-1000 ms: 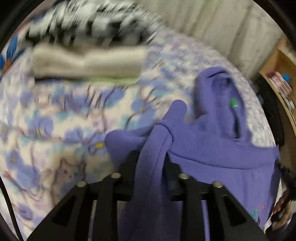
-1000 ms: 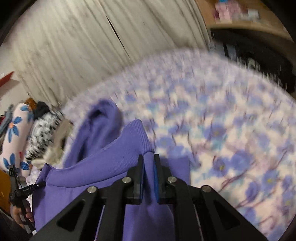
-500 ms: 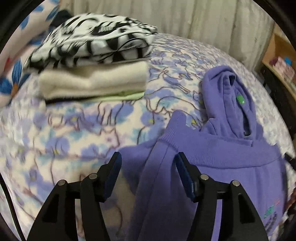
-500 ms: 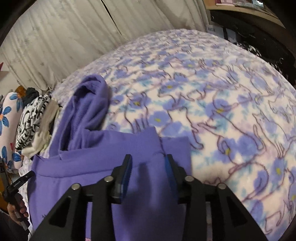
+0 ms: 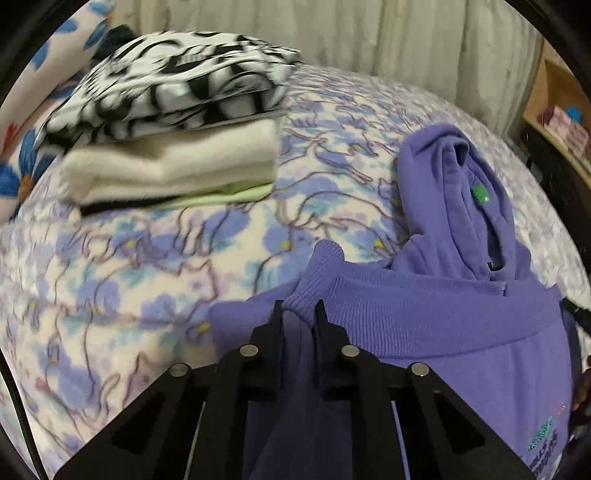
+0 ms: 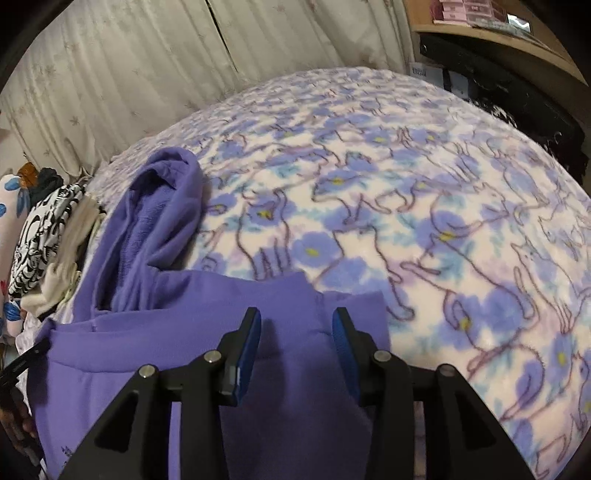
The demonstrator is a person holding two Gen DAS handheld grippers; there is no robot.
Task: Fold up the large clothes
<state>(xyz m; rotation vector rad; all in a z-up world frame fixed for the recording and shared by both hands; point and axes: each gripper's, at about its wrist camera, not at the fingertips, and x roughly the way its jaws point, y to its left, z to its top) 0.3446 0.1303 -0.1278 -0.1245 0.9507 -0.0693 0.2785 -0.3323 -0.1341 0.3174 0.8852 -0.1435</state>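
A purple hoodie (image 5: 424, 325) lies folded on the bed, its hood (image 5: 454, 192) pointing away. My left gripper (image 5: 298, 317) is closing, its jaws pinching the ribbed cuff (image 5: 317, 280) of a sleeve that runs down between them. In the right wrist view the same hoodie (image 6: 166, 314) lies flat with its hood (image 6: 159, 214) at upper left. My right gripper (image 6: 295, 325) stands open just over the hoodie's folded right edge, its blue pads (image 6: 248, 343) apart and not pressing the cloth.
A stack of folded clothes (image 5: 173, 122), black-and-white on top of cream, sits on the floral bedspread (image 5: 129, 280) at the far left. A flowered pillow (image 5: 22, 158) lies behind it. Curtains (image 6: 129, 74) hang behind the bed, with a wooden shelf (image 6: 498, 22) at the right.
My left jaws opened wide around the sleeve, then closed on its cuff. My right jaws, shut on the hoodie's cloth a second ago, have opened and let it go.
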